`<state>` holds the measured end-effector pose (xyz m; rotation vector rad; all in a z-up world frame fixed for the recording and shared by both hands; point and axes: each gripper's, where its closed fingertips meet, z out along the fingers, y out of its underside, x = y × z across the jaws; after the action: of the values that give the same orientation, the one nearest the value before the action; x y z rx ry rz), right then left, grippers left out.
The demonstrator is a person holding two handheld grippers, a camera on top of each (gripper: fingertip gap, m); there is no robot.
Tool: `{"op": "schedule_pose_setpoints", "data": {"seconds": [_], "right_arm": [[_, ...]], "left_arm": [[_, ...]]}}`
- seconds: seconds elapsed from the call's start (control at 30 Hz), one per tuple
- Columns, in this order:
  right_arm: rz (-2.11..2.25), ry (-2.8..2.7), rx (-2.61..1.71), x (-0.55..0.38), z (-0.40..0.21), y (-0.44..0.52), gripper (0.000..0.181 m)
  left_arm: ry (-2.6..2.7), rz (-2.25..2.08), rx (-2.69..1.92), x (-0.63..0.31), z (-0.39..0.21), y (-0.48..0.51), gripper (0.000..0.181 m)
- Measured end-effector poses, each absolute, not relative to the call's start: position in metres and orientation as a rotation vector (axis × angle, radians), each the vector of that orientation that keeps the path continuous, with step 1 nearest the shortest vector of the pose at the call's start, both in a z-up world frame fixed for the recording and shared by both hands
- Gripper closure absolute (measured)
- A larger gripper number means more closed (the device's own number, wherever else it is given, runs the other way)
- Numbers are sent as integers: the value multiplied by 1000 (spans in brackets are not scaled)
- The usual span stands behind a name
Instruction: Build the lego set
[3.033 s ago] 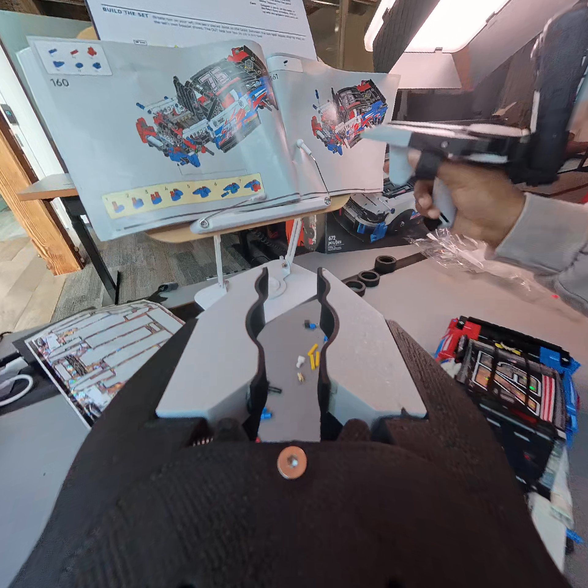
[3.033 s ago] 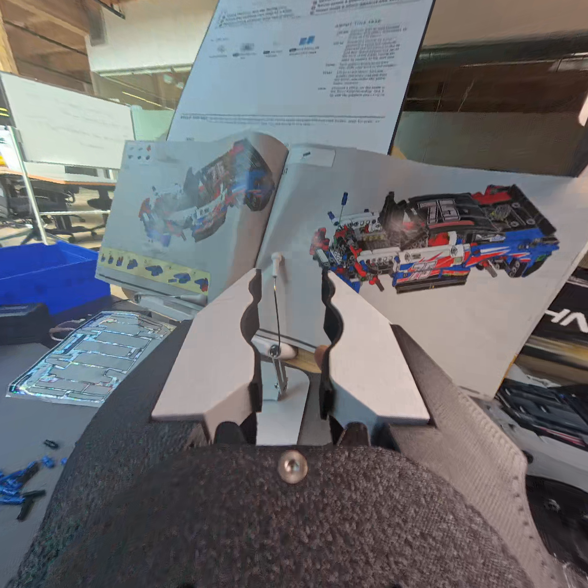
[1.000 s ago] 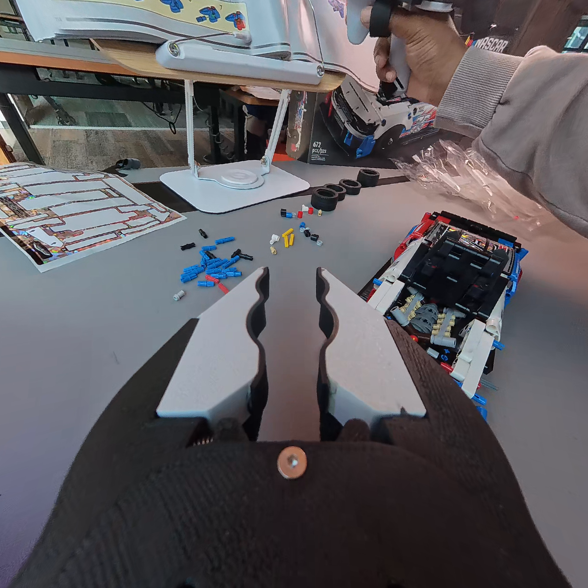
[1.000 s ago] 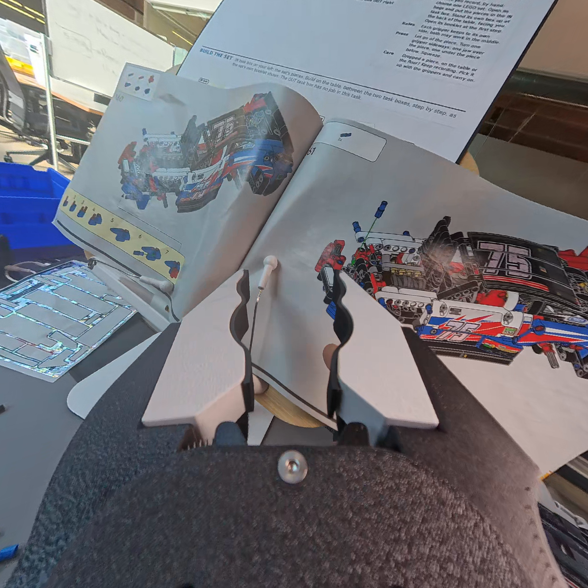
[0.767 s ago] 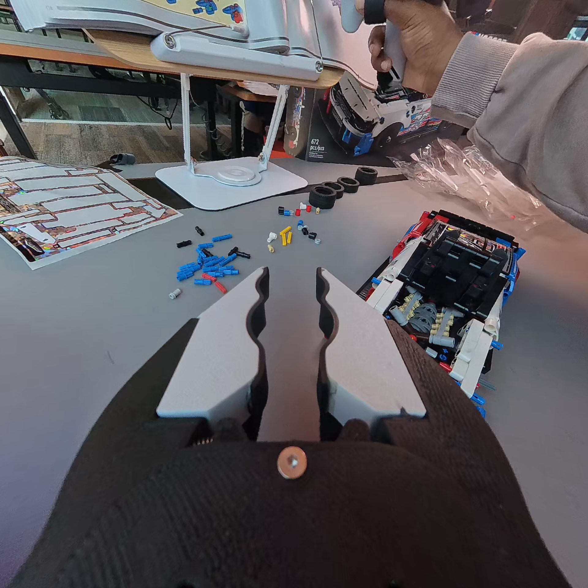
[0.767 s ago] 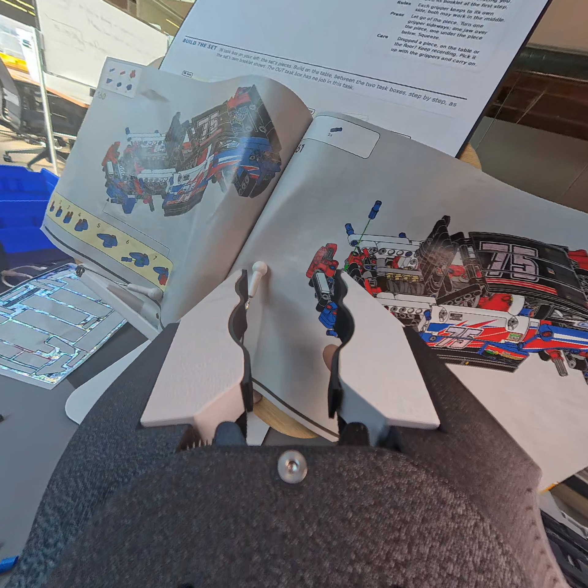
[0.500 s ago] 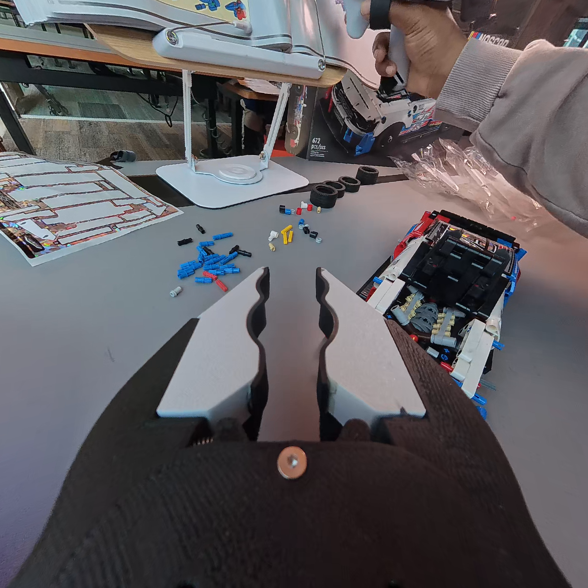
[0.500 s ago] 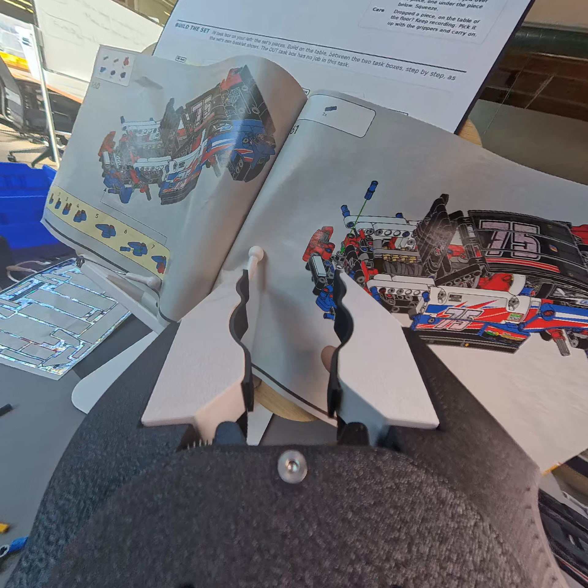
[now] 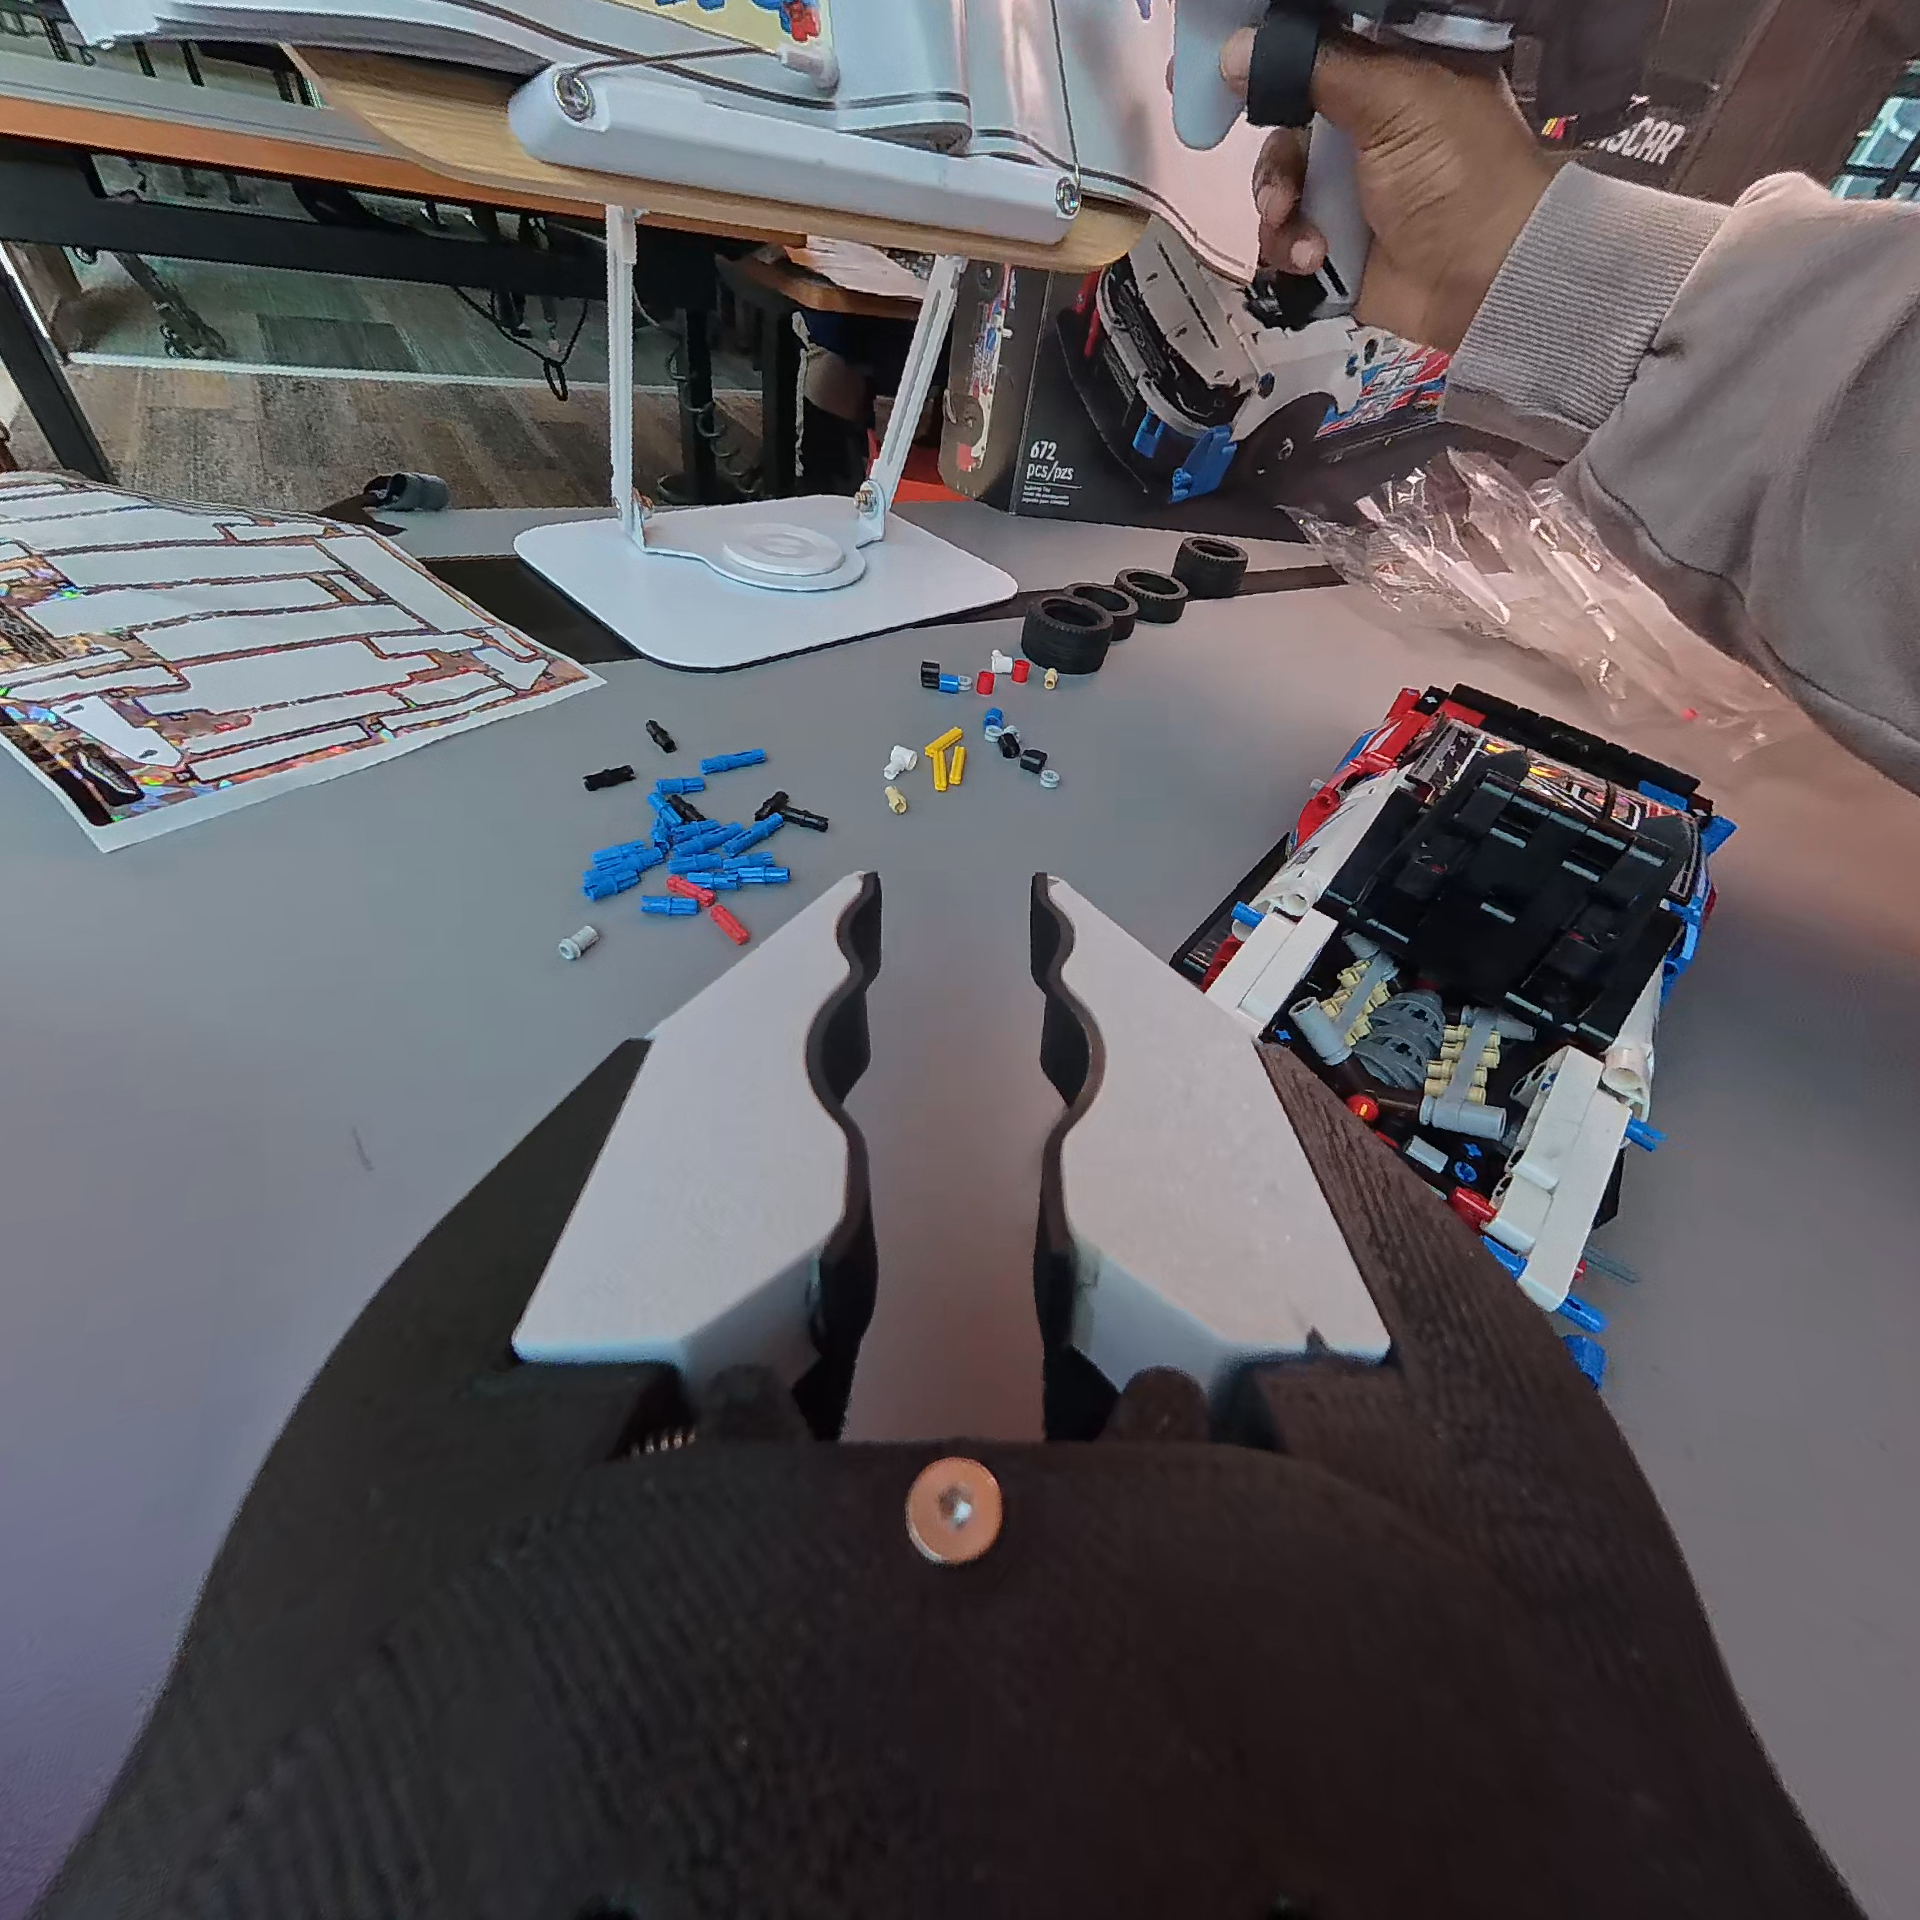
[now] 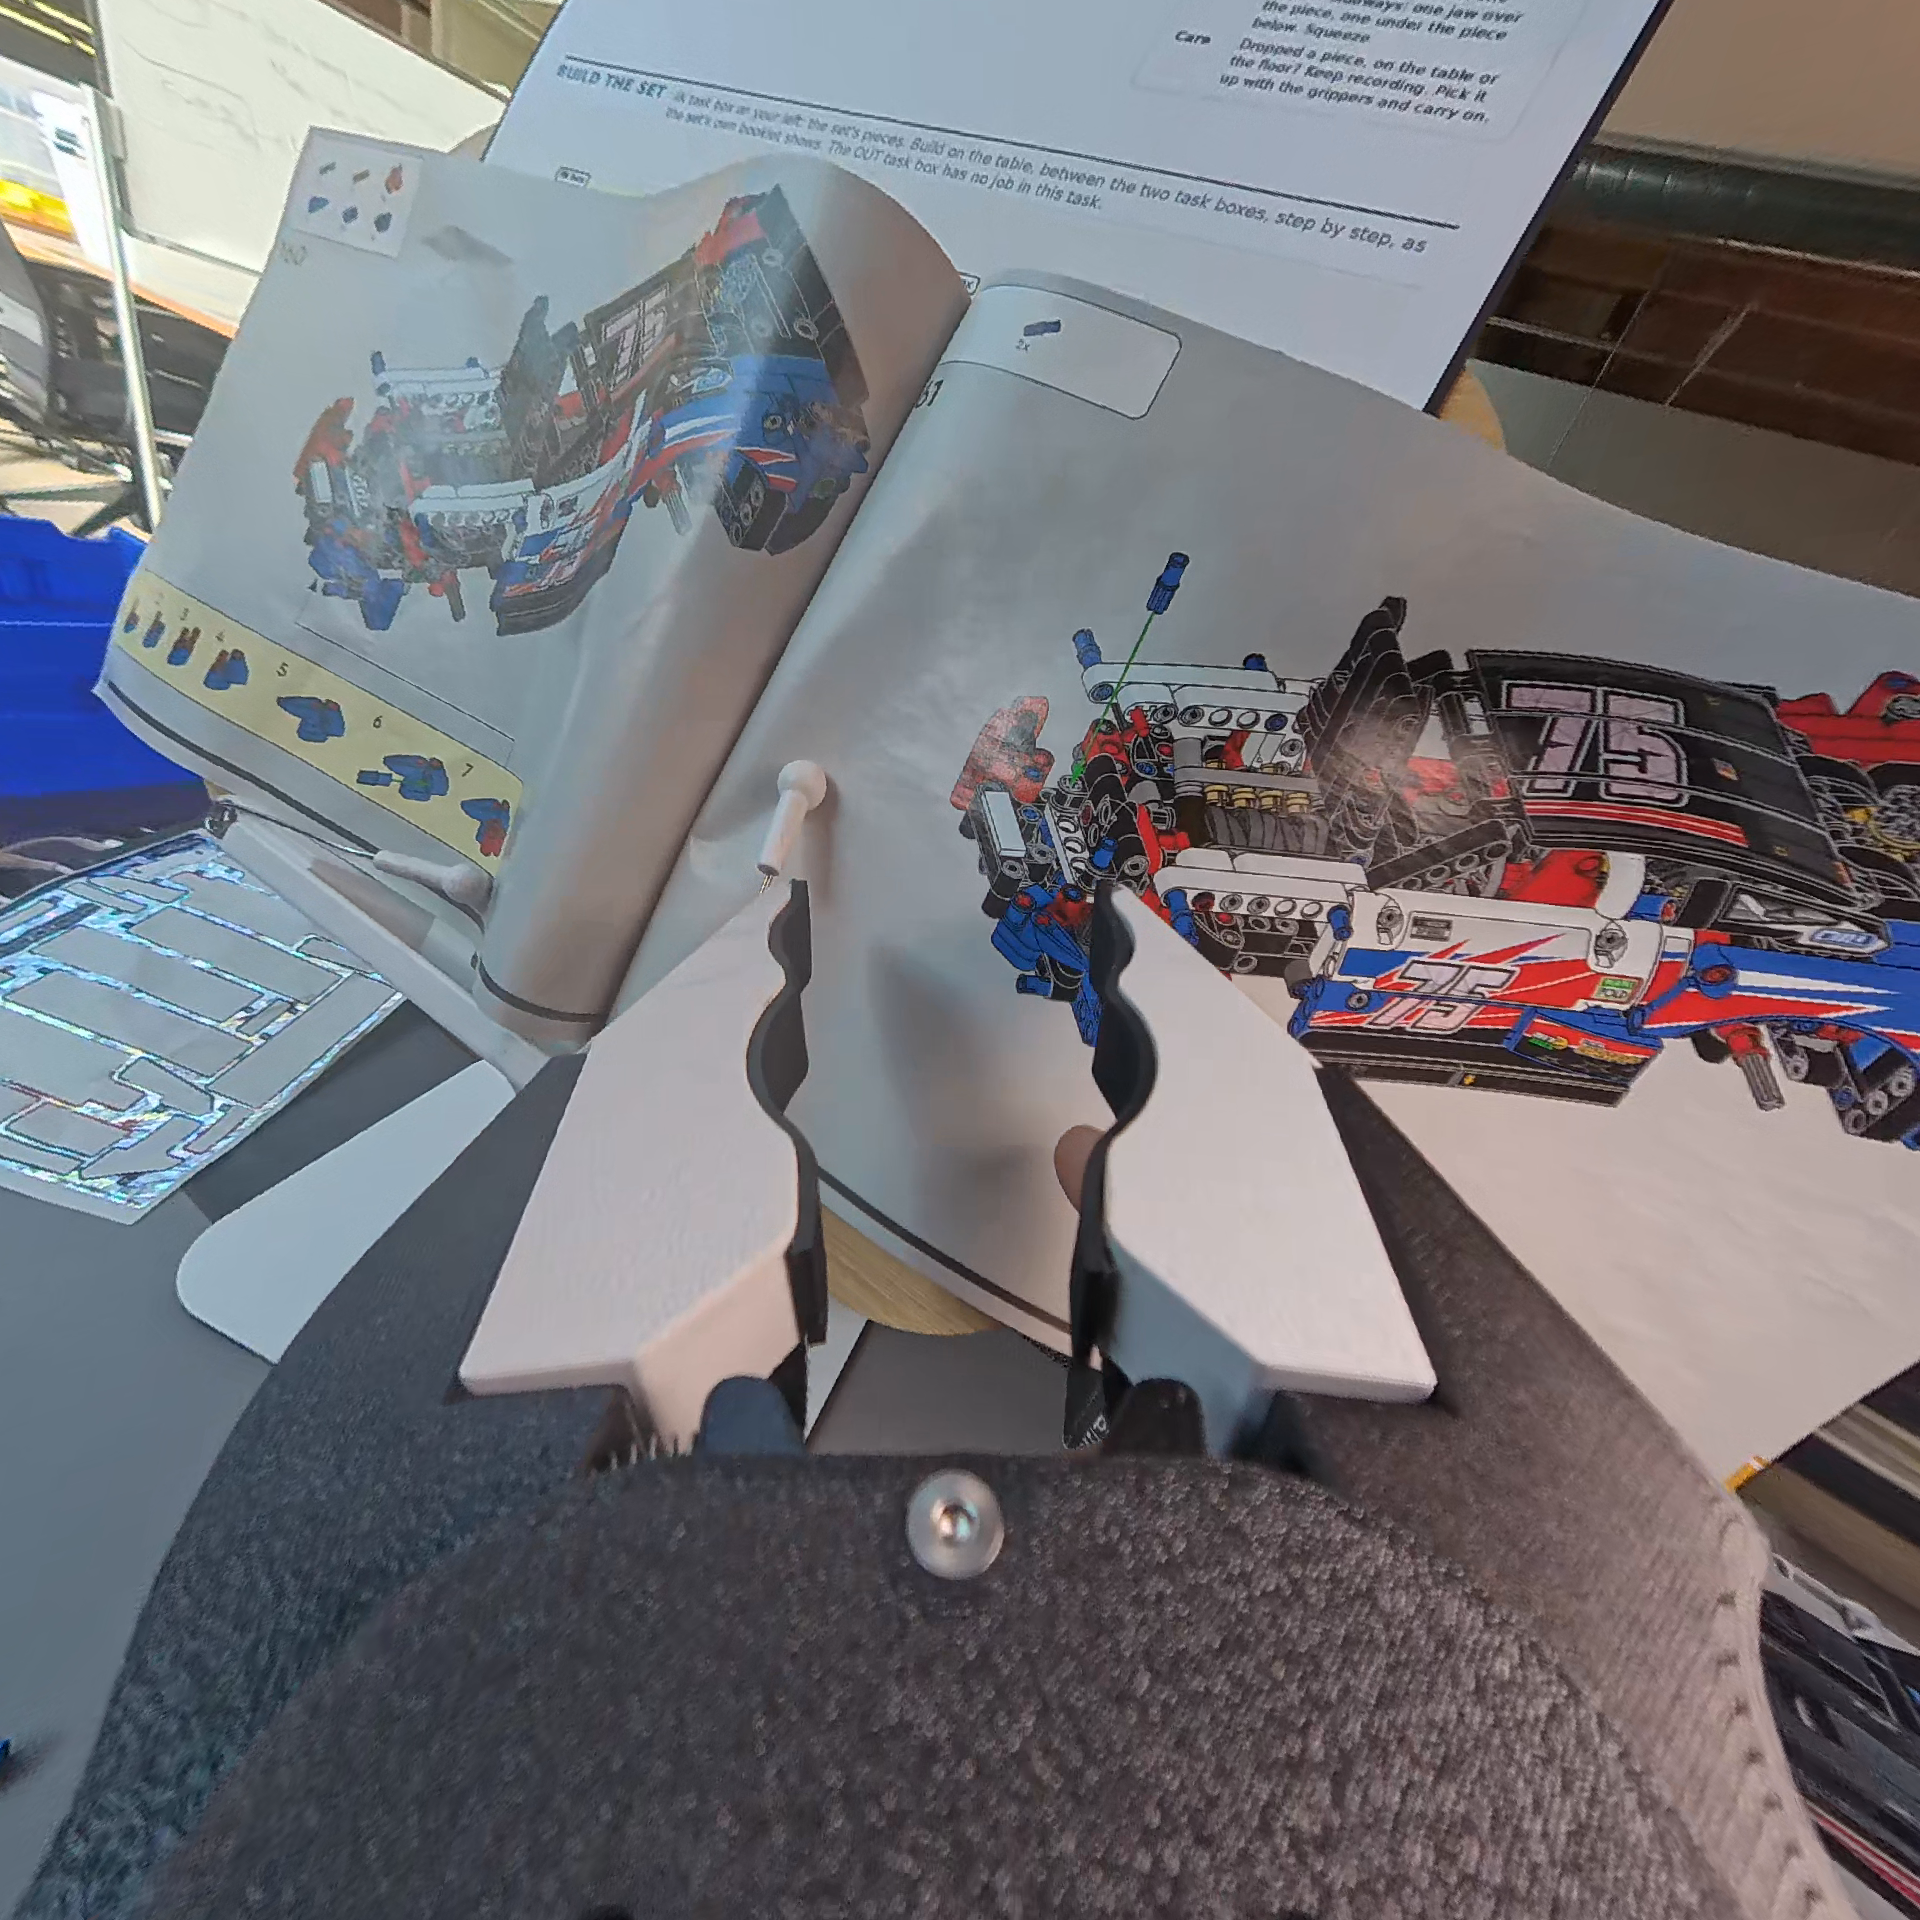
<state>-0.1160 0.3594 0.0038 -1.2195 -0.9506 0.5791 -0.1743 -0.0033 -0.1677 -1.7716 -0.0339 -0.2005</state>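
Note:
The part-built lego car [image 9: 1486, 997], black, white, red and blue, lies on the grey table [image 9: 260, 1039] at the right in the left wrist view. A heap of blue, black and red pins [image 9: 691, 847] lies ahead and left of my left gripper [image 9: 954, 894], which is open and empty above the table. More small yellow, red and black pieces [image 9: 951, 748] lie farther back. My right gripper [image 10: 948, 904] is open and empty, held up close to the open instruction booklet [image 10: 1039, 727] on its stand. The hand [image 9: 1382, 177] holding it shows at the top right of the left wrist view.
Three black tyres [image 9: 1127, 608] stand in a row by the white stand base [image 9: 769, 582]. A shiny sticker sheet [image 9: 229, 644] lies at the left. The set's box [image 9: 1174, 416] and a clear plastic bag [image 9: 1527, 592] are at the back right. A blue bin [image 10: 62, 665] is at far left. Some 40 centimetres of space lies between my two pairs of fingers.
My left gripper has dropped from facing the booklet to looking down at the table and the car. My right gripper has moved closer to the booklet and opened wider.

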Motion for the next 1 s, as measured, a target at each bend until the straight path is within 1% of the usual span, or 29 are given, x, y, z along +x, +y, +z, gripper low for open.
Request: {"op": "schedule_pose_setpoints", "data": {"seconds": [0.03, 0.2, 0.33, 0.5, 0.67, 0.73, 0.83, 0.9, 0.97, 1.0], "right_arm": [[577, -952, -1217, -117, 4, 360, 130], [582, -947, -1236, -118, 4, 362, 129], [649, -938, -1208, -105, 11, 337, 130], [778, -988, -1166, -66, 9, 259, 137], [875, -1043, -1186, -4, -13, 172, 143], [892, -1061, -1225, 20, -28, 144, 147], [911, -1068, -1262, 52, -52, 110, 165], [912, -1021, -1305, 69, -66, 96, 171], [933, -954, -1352, 83, -79, 87, 181], [935, -927, -1366, 88, -84, 85, 181]], "left_arm": [[-34, -200, -1771, -174, -168, -3, 155], [-31, -200, -1771, -174, -167, -3, 155], [-26, -199, -1765, -174, -166, -4, 155], [-15, -197, -1753, -172, -161, -6, 155], [-10, -107, -1807, -181, -167, -5, 156], [11, -76, -1847, -186, -169, 0, 156], [37, -57, -1858, -195, -165, 13, 158], [63, -38, -1879, -199, -167, 25, 158], [93, -6, -1900, -206, -168, 41, 159], [110, 14, -1916, -211, -170, 49, 160]]}}
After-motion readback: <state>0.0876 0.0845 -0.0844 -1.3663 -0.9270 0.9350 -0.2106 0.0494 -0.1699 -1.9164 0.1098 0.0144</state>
